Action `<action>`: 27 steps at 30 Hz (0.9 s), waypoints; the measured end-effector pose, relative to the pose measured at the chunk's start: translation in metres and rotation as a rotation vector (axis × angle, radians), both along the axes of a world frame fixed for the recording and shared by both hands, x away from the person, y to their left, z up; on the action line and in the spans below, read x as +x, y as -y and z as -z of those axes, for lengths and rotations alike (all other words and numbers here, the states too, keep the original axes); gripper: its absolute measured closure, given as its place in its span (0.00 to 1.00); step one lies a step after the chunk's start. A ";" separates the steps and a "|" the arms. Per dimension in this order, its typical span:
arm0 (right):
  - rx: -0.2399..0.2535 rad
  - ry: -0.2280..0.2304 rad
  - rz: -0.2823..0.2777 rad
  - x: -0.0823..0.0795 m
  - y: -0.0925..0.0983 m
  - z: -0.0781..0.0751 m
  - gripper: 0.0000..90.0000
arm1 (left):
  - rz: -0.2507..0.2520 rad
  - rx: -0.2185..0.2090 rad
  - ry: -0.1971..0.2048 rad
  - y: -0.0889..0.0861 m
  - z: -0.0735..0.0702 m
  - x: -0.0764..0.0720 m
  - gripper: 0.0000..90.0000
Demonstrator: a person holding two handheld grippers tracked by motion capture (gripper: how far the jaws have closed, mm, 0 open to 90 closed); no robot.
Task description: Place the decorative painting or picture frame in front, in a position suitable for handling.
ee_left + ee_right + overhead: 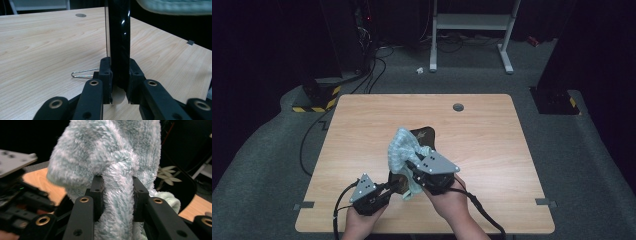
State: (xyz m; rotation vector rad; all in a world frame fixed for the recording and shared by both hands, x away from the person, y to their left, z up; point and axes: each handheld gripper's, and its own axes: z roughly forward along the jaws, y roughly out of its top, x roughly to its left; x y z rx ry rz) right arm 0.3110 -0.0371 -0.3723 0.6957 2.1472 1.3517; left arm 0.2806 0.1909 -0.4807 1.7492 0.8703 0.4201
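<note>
Left gripper (388,191), low centre of the high view, is clamped on the rim of a glossy black plate or tray (119,37). Its own view shows the edge standing upright between the pads. Right gripper (414,167), just right of it, is pinched on a fuzzy teal-and-white cloth (403,150), likely a fleece sock or small towel, bunched over the plate's top near the middle of the wooden table (362,130).

Handling, my read:
- The cloth is light, limp and compressible. Grab a thick fold, as it is now, since a thin edge would slip.
- The plate is stiff and slick, so a rim grip could pivot. Keep it near the table.

View differences:
- Left gripper view shows a bent wire clip (83,72) on the table by the jaws.
- Right gripper view shows a pale leaf print (170,176) on the dark surface behind the cloth.
- High view shows both hands and the layout.
</note>
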 end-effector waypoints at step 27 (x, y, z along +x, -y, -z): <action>0.014 -0.023 0.183 0.046 0.033 0.007 0.78 | -0.007 0.011 0.007 0.002 0.000 -0.002 0.86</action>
